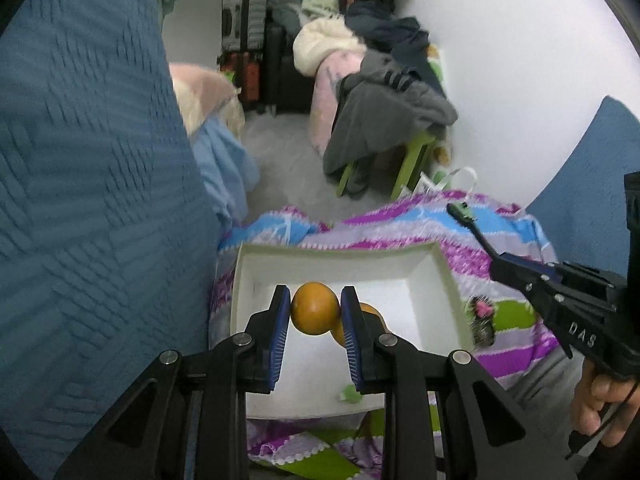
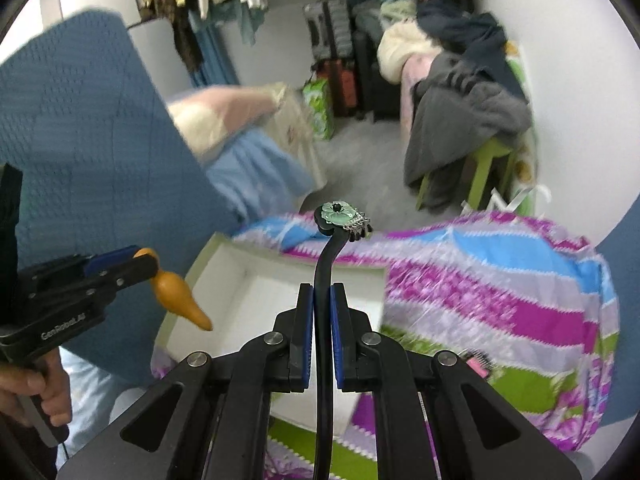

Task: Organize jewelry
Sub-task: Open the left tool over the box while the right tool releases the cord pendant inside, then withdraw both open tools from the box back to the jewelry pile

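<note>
Above a white box [image 1: 440, 284], the left gripper [image 1: 315, 312] clamps an orange gourd pendant [image 1: 314, 307]; the right gripper [image 2: 322, 320] pinches a black hair stick [image 2: 325, 280].

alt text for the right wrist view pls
The right gripper is shut on a curved black hair stick with a green flower ornament, held above an open white cardboard box on a purple, blue and green striped blanket. At left, the left gripper clamps an orange gourd-shaped pendant.
</note>
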`<state>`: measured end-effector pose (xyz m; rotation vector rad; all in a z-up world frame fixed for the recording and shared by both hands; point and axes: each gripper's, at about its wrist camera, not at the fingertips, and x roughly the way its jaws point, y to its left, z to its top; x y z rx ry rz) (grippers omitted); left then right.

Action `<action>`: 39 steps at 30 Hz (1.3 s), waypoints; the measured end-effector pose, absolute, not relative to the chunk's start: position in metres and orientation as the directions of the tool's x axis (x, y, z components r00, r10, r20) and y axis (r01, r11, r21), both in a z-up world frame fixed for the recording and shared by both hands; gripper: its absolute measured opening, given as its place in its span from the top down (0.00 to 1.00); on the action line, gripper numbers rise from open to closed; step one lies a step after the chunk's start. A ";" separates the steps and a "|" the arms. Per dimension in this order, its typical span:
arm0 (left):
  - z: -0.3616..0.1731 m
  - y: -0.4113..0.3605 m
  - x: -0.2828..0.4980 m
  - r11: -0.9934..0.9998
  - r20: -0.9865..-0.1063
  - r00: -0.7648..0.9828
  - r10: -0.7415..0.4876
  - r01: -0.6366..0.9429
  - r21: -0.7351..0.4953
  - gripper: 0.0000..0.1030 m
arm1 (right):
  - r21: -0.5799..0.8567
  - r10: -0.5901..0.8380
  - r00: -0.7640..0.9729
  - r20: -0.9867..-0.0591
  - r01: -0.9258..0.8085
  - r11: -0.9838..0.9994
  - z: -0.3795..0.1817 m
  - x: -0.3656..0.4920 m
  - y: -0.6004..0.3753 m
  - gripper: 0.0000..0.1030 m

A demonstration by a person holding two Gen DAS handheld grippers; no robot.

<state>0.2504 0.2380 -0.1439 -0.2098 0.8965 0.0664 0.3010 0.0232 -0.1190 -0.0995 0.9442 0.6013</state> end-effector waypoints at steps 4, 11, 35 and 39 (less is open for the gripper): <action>-0.175 0.242 0.252 0.974 -0.807 0.589 -0.041 -0.157 -0.164 0.75 | 0.188 0.431 0.373 -0.822 -0.536 0.823 -0.150 0.299 0.038 0.94; -0.216 0.251 0.257 0.970 -0.844 0.535 -0.046 -0.178 -0.166 0.75 | 0.191 0.409 0.300 -0.862 -0.556 0.809 -0.187 0.298 0.054 0.94; -0.159 0.235 0.235 0.971 -0.773 0.634 -0.016 -0.176 -0.164 0.35 | 0.214 0.479 0.326 -0.815 -0.598 0.772 -0.138 0.298 0.034 0.69; -0.128 0.226 0.225 0.969 -0.741 0.672 -0.002 -0.181 -0.166 0.35 | 0.203 0.509 0.390 -0.768 -0.604 0.770 -0.102 0.292 0.021 0.69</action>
